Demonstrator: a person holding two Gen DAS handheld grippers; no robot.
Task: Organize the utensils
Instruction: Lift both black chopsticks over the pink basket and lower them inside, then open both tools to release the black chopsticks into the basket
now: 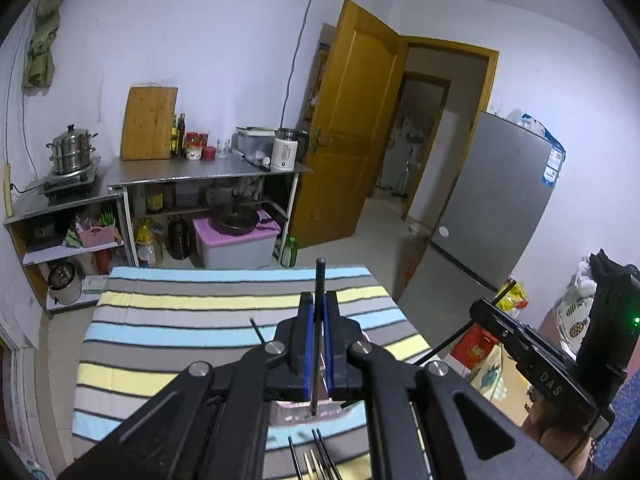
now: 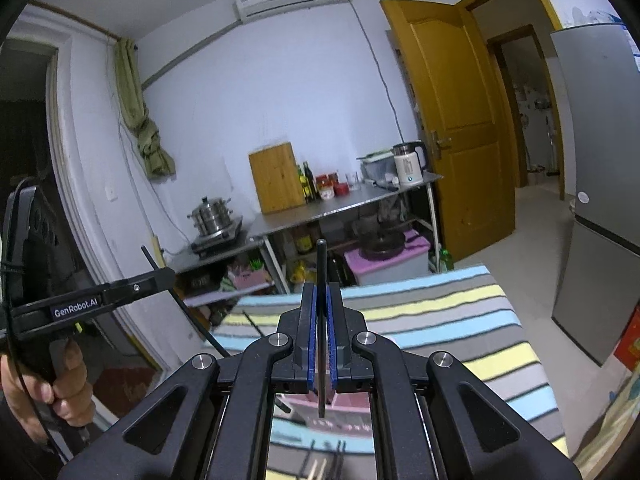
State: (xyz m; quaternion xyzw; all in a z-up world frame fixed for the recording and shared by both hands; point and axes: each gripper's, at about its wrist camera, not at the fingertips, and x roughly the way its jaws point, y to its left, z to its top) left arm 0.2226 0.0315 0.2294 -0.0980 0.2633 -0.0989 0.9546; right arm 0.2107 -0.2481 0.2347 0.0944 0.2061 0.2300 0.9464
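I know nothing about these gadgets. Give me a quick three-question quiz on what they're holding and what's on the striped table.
1. True or false: the left gripper is shut on a black chopstick.
2. What does the right gripper hold? A) a spoon B) a black chopstick C) nothing
3. What colour is the container on the striped tablecloth below the fingers?

Key:
1. True; the stick stands up between the blue fingers.
2. B; the left wrist view also shows that stick slanting through it.
3. Pink. More chopsticks lie nearer the camera.
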